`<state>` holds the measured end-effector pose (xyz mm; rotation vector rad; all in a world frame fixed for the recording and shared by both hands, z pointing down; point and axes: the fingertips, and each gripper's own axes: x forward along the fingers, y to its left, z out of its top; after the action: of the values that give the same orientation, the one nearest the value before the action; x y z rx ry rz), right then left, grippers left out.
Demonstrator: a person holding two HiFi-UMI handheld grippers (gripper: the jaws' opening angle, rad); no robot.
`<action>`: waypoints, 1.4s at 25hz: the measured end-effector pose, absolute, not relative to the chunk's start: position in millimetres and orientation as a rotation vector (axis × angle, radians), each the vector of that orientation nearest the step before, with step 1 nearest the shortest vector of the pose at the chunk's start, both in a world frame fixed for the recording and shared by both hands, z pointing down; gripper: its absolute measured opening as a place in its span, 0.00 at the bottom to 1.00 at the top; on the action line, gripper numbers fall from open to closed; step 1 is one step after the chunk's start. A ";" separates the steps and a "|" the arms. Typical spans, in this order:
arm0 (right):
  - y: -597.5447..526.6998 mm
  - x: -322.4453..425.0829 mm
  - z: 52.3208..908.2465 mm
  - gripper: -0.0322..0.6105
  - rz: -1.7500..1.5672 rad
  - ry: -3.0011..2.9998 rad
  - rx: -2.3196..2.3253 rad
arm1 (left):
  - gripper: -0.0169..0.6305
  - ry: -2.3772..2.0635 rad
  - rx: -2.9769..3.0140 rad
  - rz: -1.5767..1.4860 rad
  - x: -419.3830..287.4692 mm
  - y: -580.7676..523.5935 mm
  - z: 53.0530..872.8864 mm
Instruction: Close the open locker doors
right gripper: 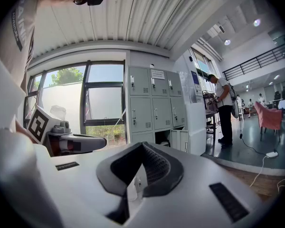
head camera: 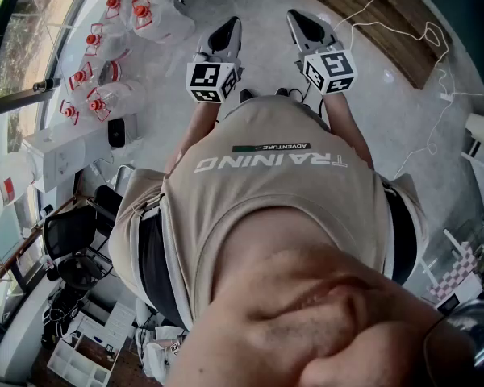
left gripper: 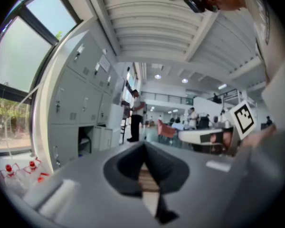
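Observation:
A bank of grey lockers (right gripper: 152,106) stands far ahead by the window. In its bottom row one compartment gapes dark, with an open door (right gripper: 184,140) swung out beside it. The left gripper view shows the same lockers (left gripper: 83,103) and the open door (left gripper: 103,137). My left gripper (left gripper: 143,145) and right gripper (right gripper: 142,146) are both shut with nothing between the jaws. Seen from the head view, the left gripper (head camera: 228,29) and right gripper (head camera: 301,21) are held side by side over the grey floor, in front of the person's beige shirt. Both are far from the lockers.
Several clear water jugs with red caps (head camera: 105,39) lie on the floor at the left. A white cable (head camera: 436,71) trails over the floor and a wooden strip (head camera: 371,14) at the right. A person (right gripper: 224,110) stands at a counter beside the lockers.

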<state>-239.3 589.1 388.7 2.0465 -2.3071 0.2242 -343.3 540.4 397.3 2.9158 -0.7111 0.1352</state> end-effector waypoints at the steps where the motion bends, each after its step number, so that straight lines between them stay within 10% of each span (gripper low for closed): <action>1: 587.1 -241.1 389.9 0.07 0.229 -2.306 2.054 | 0.03 -0.716 2.911 0.135 -345.7 537.6 398.2; 35: 500.5 -226.7 438.7 0.07 0.385 -2.267 2.049 | 0.03 -0.635 2.845 0.248 -325.4 434.4 441.6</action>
<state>-226.7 500.5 438.7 2.0494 -2.2668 0.3851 -325.4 434.4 441.6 2.8450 -0.6348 0.2482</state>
